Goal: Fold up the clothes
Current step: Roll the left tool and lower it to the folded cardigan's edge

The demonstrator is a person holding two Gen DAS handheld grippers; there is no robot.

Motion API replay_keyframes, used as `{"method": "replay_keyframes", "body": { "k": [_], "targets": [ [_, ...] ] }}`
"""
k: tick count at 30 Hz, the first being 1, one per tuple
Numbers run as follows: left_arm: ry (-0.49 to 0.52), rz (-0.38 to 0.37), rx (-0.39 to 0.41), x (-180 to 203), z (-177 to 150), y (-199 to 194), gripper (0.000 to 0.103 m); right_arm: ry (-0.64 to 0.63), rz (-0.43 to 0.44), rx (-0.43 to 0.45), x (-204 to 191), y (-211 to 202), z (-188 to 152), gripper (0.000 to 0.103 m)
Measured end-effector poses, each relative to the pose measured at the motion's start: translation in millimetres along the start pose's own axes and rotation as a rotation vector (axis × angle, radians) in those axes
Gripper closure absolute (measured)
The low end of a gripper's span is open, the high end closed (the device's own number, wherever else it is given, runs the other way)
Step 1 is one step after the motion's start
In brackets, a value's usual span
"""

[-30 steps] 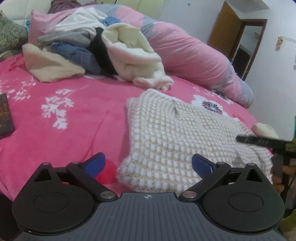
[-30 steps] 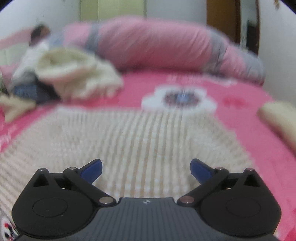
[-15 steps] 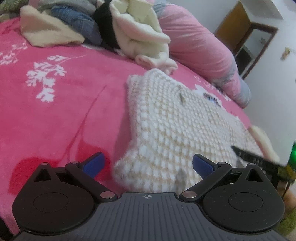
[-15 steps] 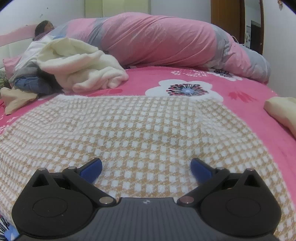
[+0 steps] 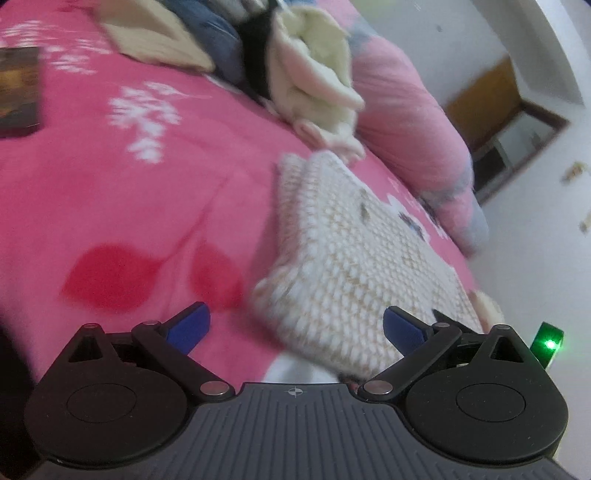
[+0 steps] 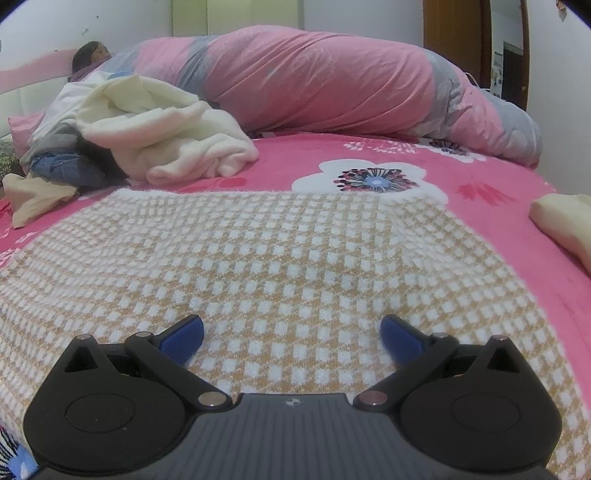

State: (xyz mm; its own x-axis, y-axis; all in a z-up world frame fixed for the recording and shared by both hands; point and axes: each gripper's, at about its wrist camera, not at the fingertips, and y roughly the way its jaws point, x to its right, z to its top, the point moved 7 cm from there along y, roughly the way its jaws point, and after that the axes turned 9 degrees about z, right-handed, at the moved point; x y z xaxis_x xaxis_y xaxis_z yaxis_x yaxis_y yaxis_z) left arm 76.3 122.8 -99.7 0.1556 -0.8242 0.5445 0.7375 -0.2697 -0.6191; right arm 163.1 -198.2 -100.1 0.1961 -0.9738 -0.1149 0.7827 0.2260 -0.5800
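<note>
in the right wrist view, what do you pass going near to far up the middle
right gripper, open → checked knit → flower print on the pink sheet → rolled pink duvet → wall

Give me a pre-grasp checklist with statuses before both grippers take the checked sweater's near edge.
1. Left hand-held gripper open: ok.
2. Right hand-held gripper open: ok.
3. Checked sweater lying flat on the pink bedsheet: ok.
4. Left gripper lined up on the sweater's near corner: ok, corner sits between the jaws.
5. Right gripper's fingers under the near edge: cannot tell, edge hidden.
6. Clothes pile apart from the sweater: ok.
</note>
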Motion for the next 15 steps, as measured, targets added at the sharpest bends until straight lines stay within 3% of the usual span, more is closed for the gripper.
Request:
{"method": "replay_keyframes", "body": {
  "k": [7,15],
  "targets": [
    [0.068,-0.052,-0.006,30.2,-22.6,13.4,0.002,-0.003,0.005,0.004,-0.5,-0.5,-0.4,0.000],
    [0.050,-0.096,0.025,33.7,-12.3,36.4,0.002,-0.006,0.010,0.014,0.4,-1.0,-0.7,0.000]
  ]
}}
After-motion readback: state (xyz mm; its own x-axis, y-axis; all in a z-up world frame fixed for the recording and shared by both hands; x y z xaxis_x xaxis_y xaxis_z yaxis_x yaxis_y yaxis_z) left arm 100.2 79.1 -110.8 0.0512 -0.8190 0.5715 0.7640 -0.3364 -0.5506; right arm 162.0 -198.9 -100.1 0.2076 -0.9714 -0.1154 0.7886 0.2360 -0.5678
